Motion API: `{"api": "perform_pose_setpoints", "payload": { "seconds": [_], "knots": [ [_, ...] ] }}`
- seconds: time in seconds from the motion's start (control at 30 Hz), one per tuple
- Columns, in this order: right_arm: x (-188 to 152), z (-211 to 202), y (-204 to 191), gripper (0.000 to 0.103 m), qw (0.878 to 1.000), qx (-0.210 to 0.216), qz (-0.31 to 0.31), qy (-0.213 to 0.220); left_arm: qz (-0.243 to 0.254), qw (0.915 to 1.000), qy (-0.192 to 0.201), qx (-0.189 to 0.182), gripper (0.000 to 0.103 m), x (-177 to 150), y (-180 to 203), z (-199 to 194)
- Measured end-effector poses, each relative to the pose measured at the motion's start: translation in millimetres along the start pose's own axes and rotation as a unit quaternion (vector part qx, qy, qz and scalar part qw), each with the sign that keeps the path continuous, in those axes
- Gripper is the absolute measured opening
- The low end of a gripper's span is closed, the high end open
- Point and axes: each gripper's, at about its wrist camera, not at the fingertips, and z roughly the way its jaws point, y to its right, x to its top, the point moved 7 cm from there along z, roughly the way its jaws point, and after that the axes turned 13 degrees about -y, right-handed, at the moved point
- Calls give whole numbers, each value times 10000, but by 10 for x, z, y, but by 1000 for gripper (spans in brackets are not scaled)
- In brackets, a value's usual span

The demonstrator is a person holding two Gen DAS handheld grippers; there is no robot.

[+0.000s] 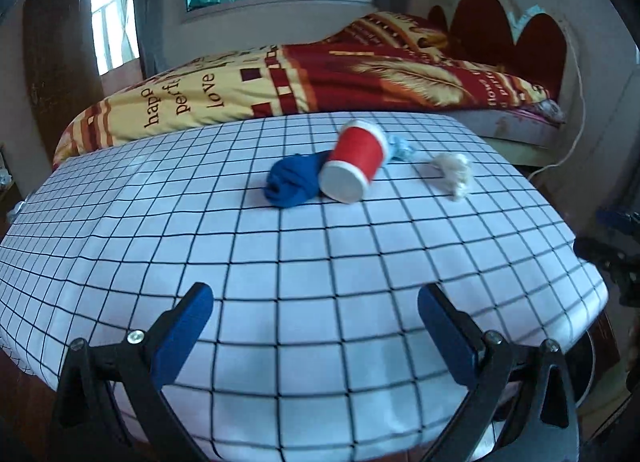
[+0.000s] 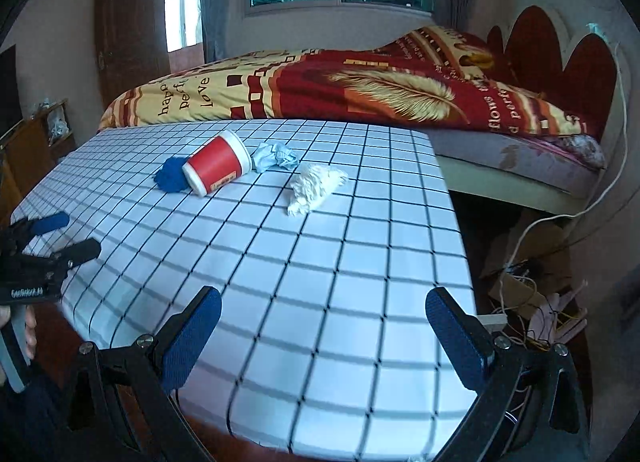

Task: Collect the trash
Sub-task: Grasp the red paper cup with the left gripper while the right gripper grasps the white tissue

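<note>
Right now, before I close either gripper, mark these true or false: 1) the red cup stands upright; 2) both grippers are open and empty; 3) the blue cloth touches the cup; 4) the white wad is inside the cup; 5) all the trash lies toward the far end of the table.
1. False. The red cup lies on its side on the checked table.
2. True. The left gripper and right gripper both have their jaws spread with nothing between them.
3. True. The blue cloth lies against the cup.
4. False. The white wad sits on the table, apart from the cup.
5. True. The light blue wad and the rest lie near the bed side.
</note>
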Motion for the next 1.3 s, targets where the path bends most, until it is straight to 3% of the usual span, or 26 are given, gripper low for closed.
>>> {"api": "perform_pose_setpoints", "payload": {
  "seconds": [0.23,0.33,0.73,0.87,0.93,1.0,1.03,1.07,1.13,1.3],
  "knots": [
    [430,320,-111,103,10000,34,-35,-18,39,9998,70,-160,102,292,-47,203],
    [586,508,-144,102,9999,2,-104,-80,175,9995,83,-234,96,455,44,331],
    [1014,1212,-56,90,9989,139,59,-454,600,9978,-117,-260,87,978,308,894],
    [1085,1401,-50,79,9978,240,70,-620,772,9968,-129,-160,87,1056,372,981],
    [1089,1463,-45,69,9967,367,130,-711,887,9959,-158,-108,87,1084,414,1025],
    [1088,1492,-43,50,9958,486,183,-758,995,9949,-170,-32,87,1106,459,1057],
    [1079,1497,-42,45,9953,551,207,-770,1044,9944,-174,-5,85,1106,479,1067],
    [1069,1491,-37,44,9951,593,231,-759,1105,9937,-193,54,82,1096,502,1078],
    [1047,1475,-27,44,9949,635,249,-740,1234,9921,-178,134,60,1096,540,1087],
    [969,1395,36,43,9952,645,291,-676,1121,9936,-80,-67,58,1066,546,981]
  ]
}}
